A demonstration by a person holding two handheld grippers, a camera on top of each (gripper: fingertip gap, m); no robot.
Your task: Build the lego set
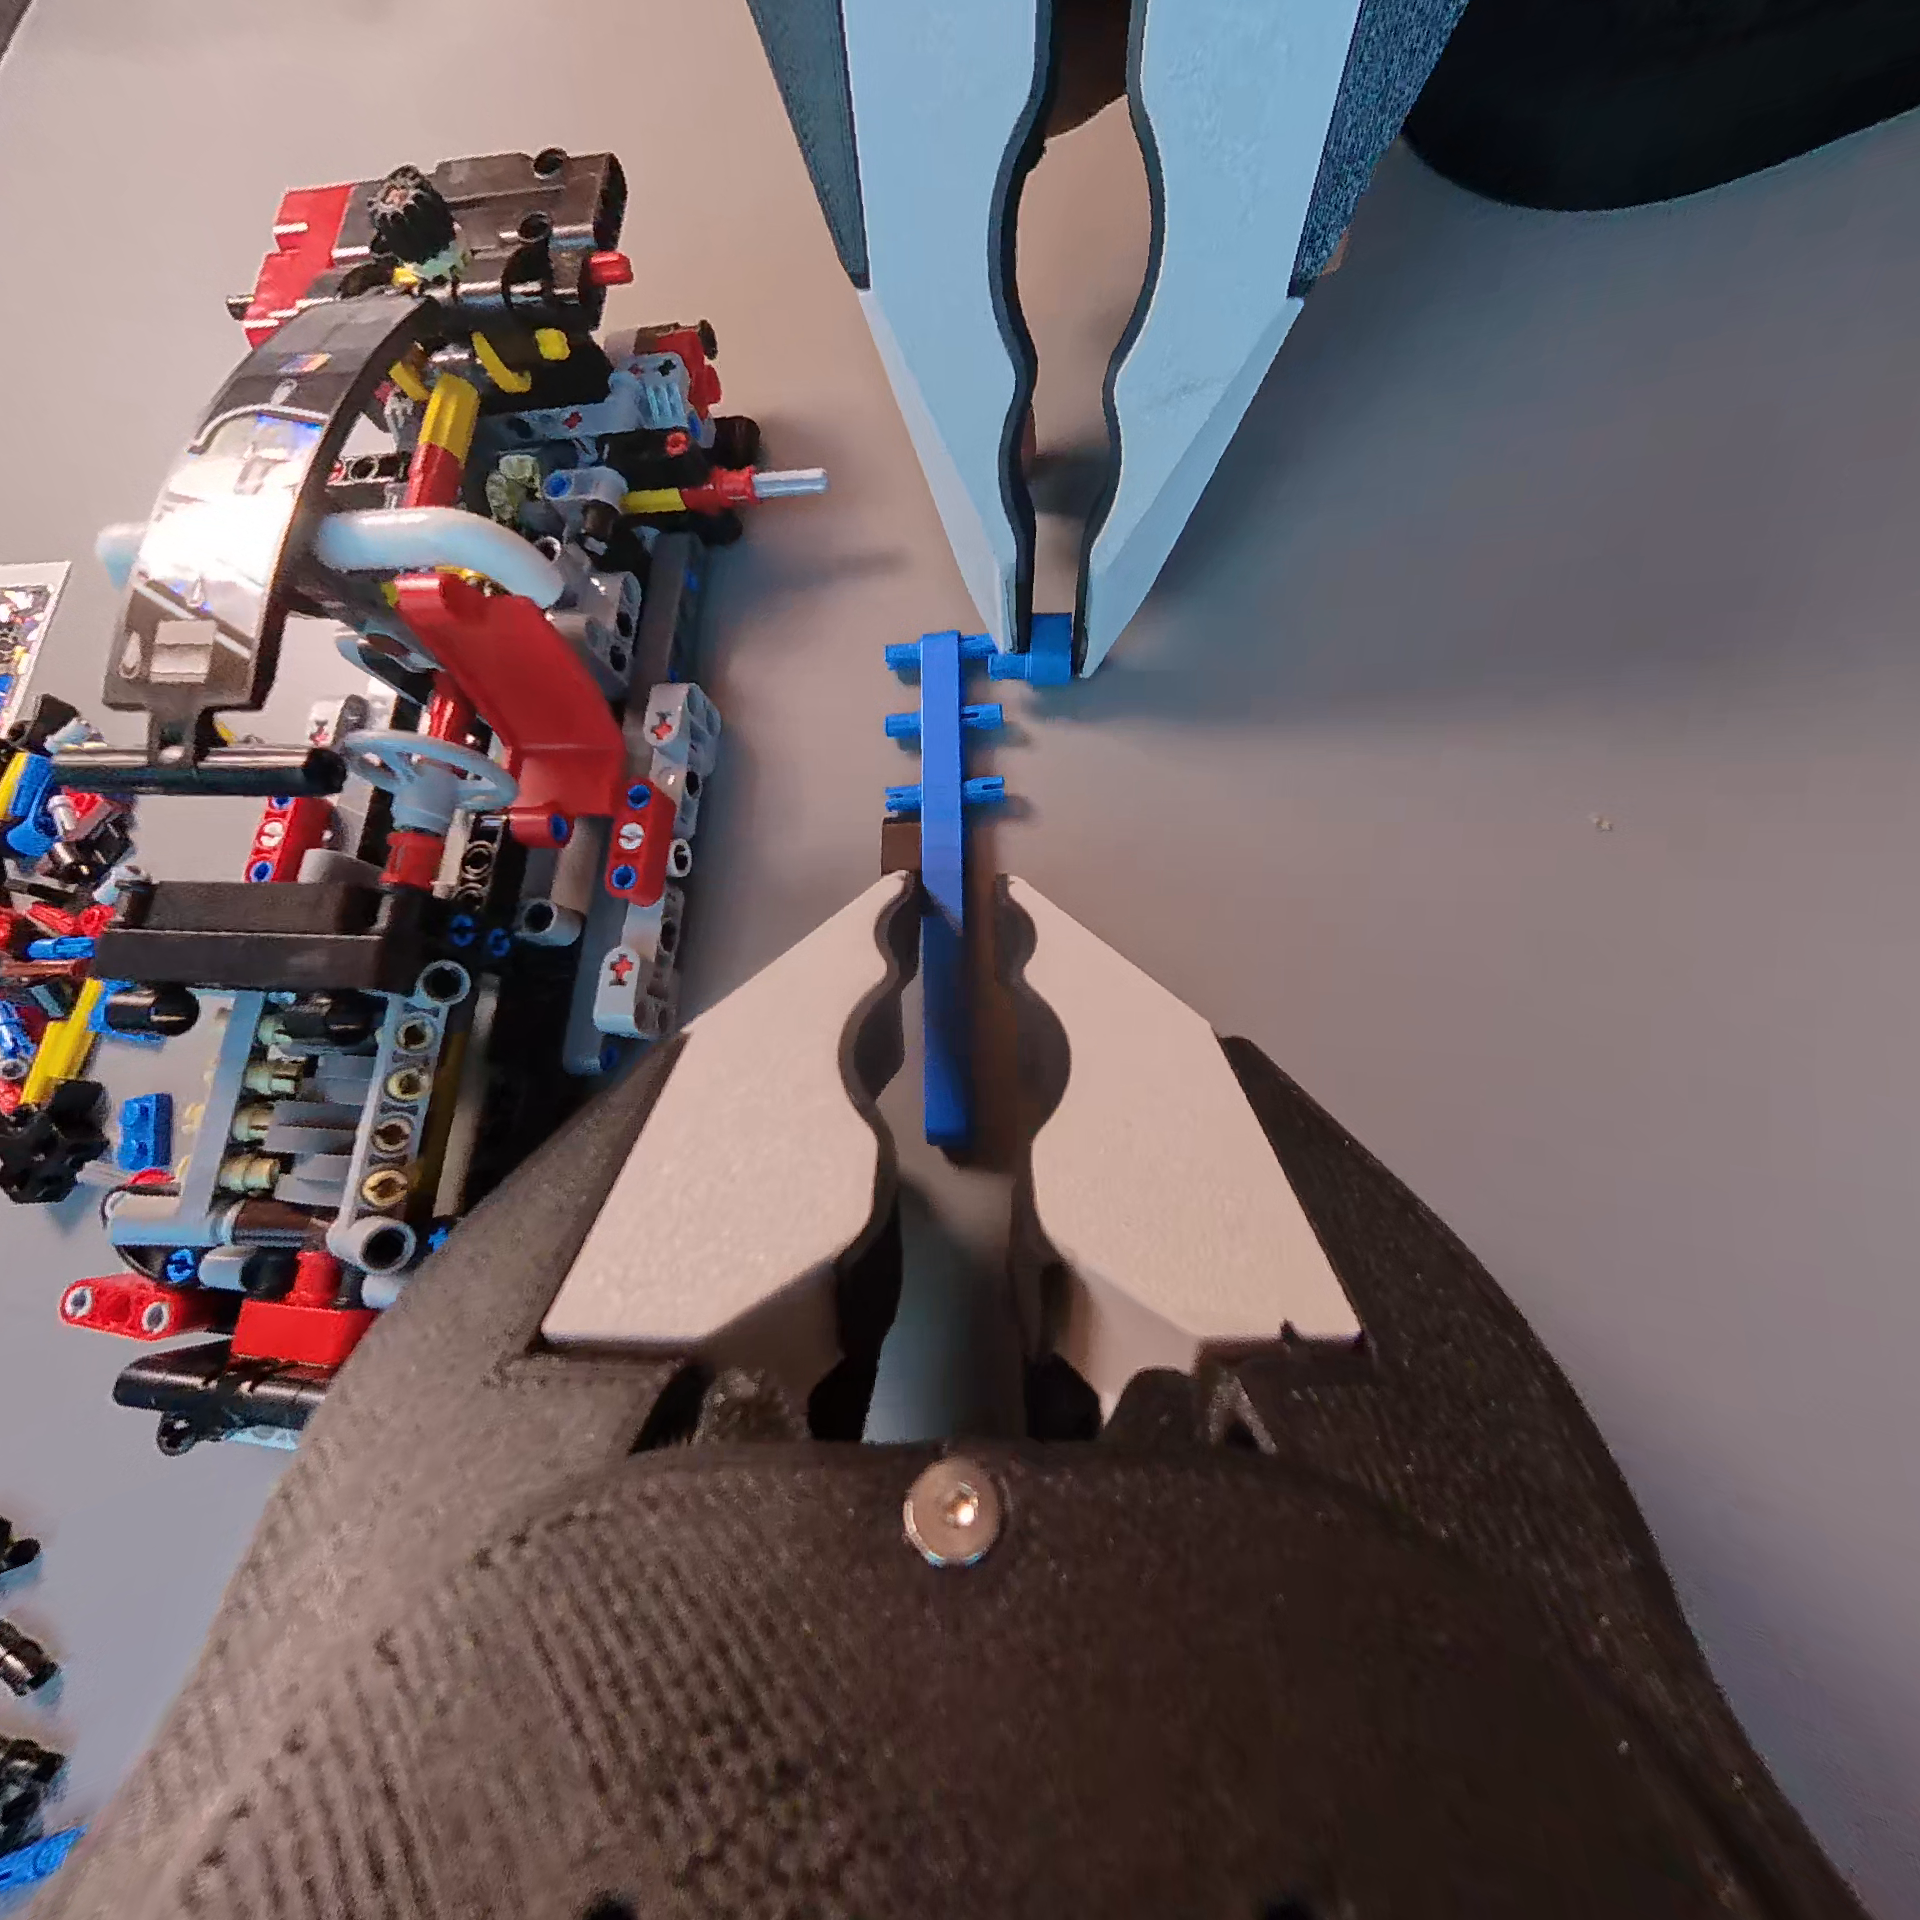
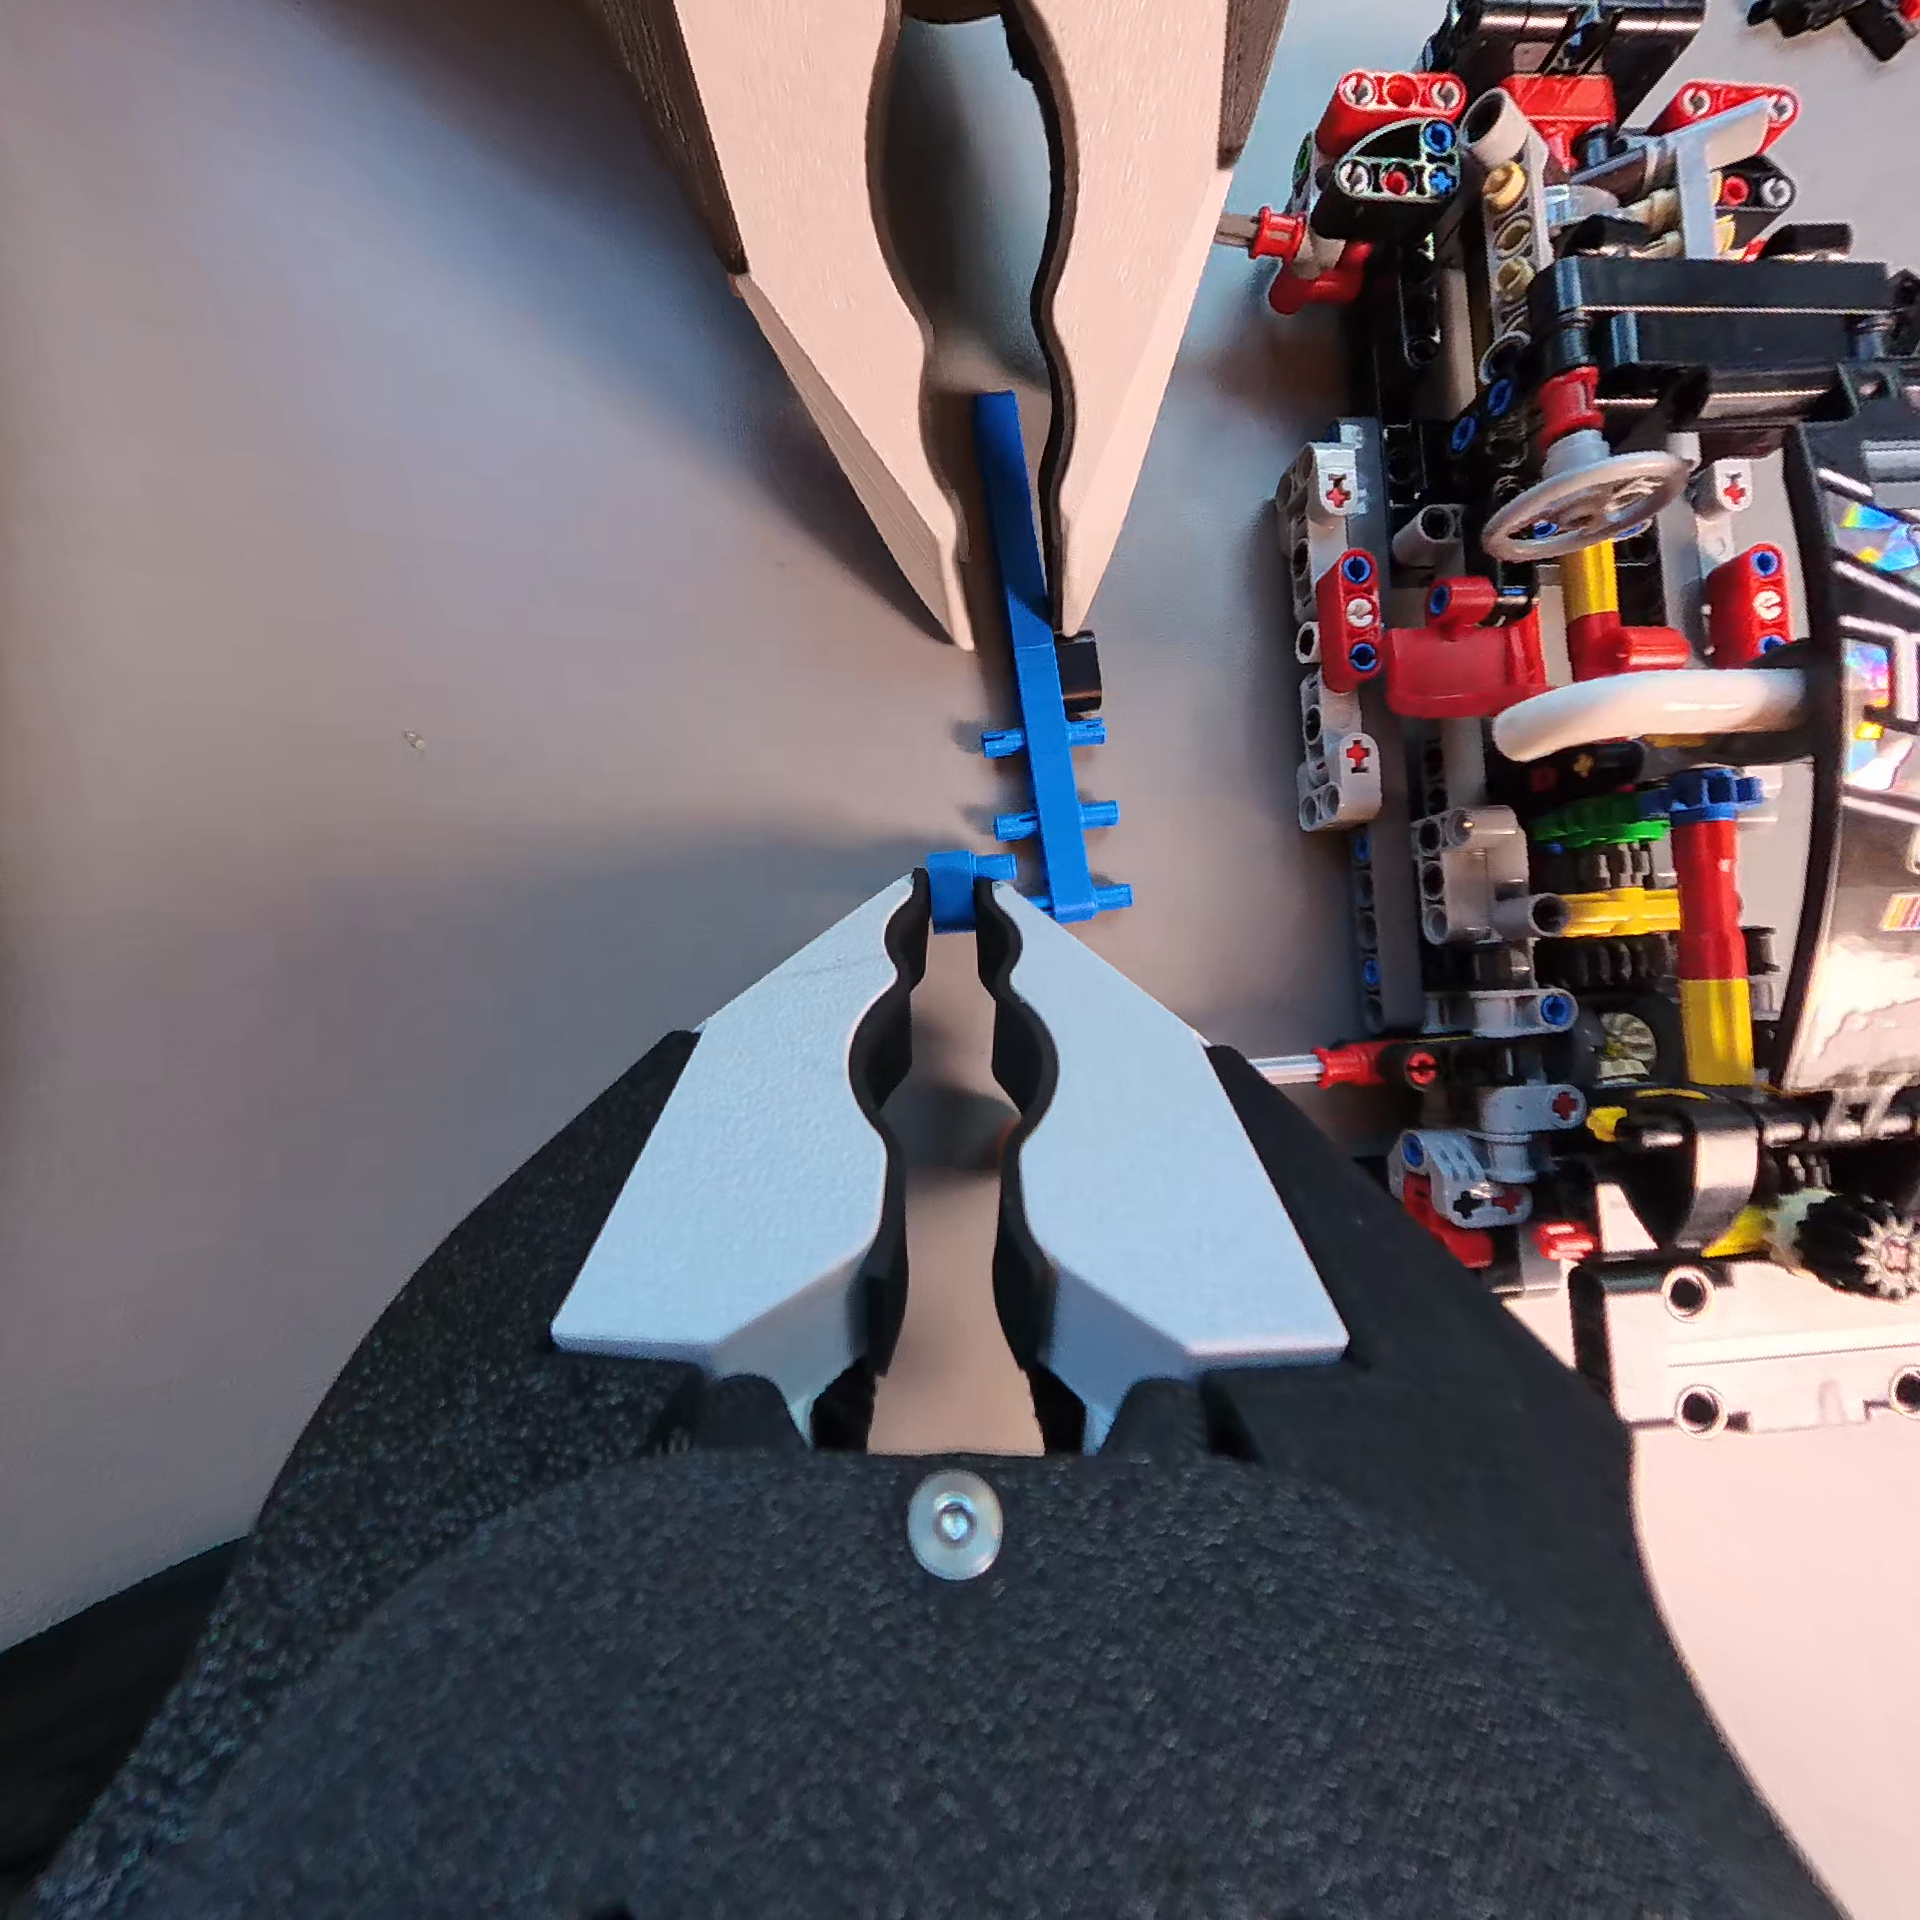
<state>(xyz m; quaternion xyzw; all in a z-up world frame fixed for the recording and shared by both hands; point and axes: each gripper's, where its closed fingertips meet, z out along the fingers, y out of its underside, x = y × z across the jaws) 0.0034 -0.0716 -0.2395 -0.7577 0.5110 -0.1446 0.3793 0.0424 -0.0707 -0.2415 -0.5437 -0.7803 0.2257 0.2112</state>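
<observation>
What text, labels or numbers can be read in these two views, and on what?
None legible.
Black curved panel on the model: sticker graphics, too blurred to read.
Sheet at the left edge: print too small.
Blue beam, left tongs, right tongs: no markings.

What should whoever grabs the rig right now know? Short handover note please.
Left gripper: shut on the blue beam, held edge-up above the grey table.
Right gripper: shut on a small blue connector, its tip at the beam's end pin.
Beam: three blue pins through it, a black piece clipped near the left fingertips.
Car model: on the table, to the left gripper's left, untouched.
Done: beam pinned. Left: seat the connector; whether it is fully on, I cannot tell. Then probably mount on the model.
</observation>
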